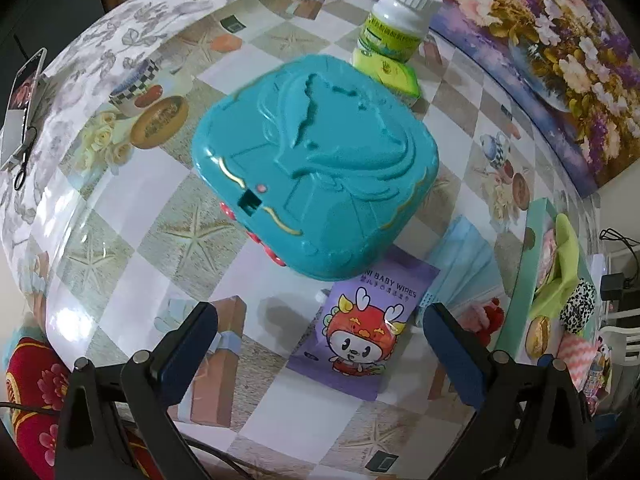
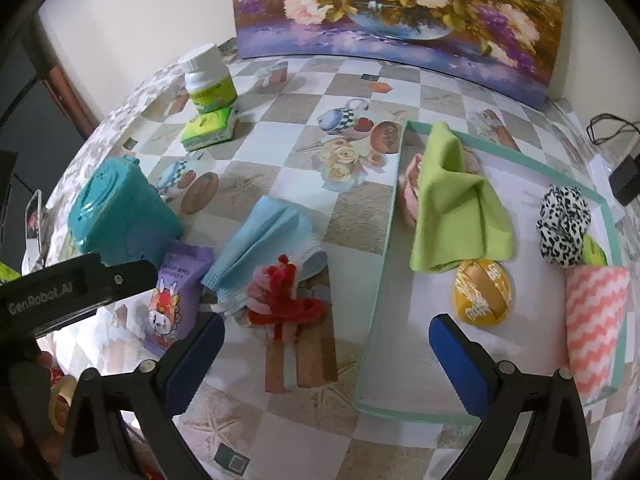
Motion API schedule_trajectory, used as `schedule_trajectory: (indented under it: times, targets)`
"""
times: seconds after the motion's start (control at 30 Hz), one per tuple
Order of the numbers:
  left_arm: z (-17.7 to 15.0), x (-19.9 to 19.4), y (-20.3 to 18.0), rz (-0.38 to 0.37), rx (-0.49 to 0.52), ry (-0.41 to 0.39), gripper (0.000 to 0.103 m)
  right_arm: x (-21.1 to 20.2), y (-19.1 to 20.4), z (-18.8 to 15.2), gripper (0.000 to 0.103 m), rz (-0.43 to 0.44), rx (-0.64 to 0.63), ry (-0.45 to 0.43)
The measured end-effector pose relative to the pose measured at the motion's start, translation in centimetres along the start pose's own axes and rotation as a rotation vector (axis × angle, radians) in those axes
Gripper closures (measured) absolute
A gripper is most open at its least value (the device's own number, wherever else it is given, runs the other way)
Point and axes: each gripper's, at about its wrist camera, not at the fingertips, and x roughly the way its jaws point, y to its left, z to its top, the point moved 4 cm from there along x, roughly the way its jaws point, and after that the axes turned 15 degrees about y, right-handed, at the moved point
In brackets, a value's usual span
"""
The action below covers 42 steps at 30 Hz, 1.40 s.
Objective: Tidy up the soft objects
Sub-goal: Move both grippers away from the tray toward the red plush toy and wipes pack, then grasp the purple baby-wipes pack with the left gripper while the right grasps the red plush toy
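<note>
My left gripper point(image 1: 320, 320) is open above the purple baby wipes pack point(image 1: 360, 324), which lies on the table with one end under a teal plastic box point(image 1: 316, 164). A blue face mask point(image 1: 460, 264) lies just right of the pack. My right gripper point(image 2: 326, 332) is open too, hovering near a red fuzzy pipe-cleaner toy point(image 2: 284, 300) that overlaps the mask point(image 2: 272, 240). The mint-rimmed tray point(image 2: 380, 288) on the right holds a green cloth point(image 2: 452, 208), a leopard scrunchie point(image 2: 564, 220), a gold round pad point(image 2: 482, 296) and a pink zigzag cloth point(image 2: 596, 324).
A white bottle point(image 2: 208, 76) and a green tissue pack point(image 2: 208, 128) stand at the table's far left. A flower painting point(image 2: 400, 12) leans against the back wall. A black adapter and cables point(image 2: 624, 180) lie right of the tray. The left gripper's body point(image 2: 80, 288) crosses the left side.
</note>
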Motion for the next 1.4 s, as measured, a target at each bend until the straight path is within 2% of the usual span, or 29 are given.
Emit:
schedule_trajectory:
  times: [0.43, 0.73, 0.93, 1.13, 1.27, 1.4]
  targets:
    - [1.6, 1.9, -2.4, 0.028, 0.023, 0.039, 0.001, 1.1, 0.8, 0.4, 0.000, 0.007, -0.034, 0.009]
    - [1.9, 3.3, -3.8, 0.042, 0.031, 0.067, 0.001, 1.8, 1.9, 0.5, 0.007, 0.009, -0.077, 0.022]
    - [2.1, 4.1, -3.7, 0.038, 0.015, 0.078, 0.002, 2.4, 1.9, 0.7, 0.011, -0.030, -0.082, 0.030]
    - [2.1, 4.7, -3.9, 0.032, 0.021, 0.093, 0.011, 1.8, 1.4, 0.9, 0.021, -0.036, -0.063, -0.001]
    - [2.0, 5.2, -4.0, 0.026, 0.022, 0.105, 0.018, 1.2, 1.3, 1.1, 0.022, -0.037, -0.061, -0.031]
    - [1.9, 5.3, -4.1, 0.020, 0.017, 0.103, 0.018, 0.7, 1.8, 1.2, 0.023, -0.020, -0.078, -0.055]
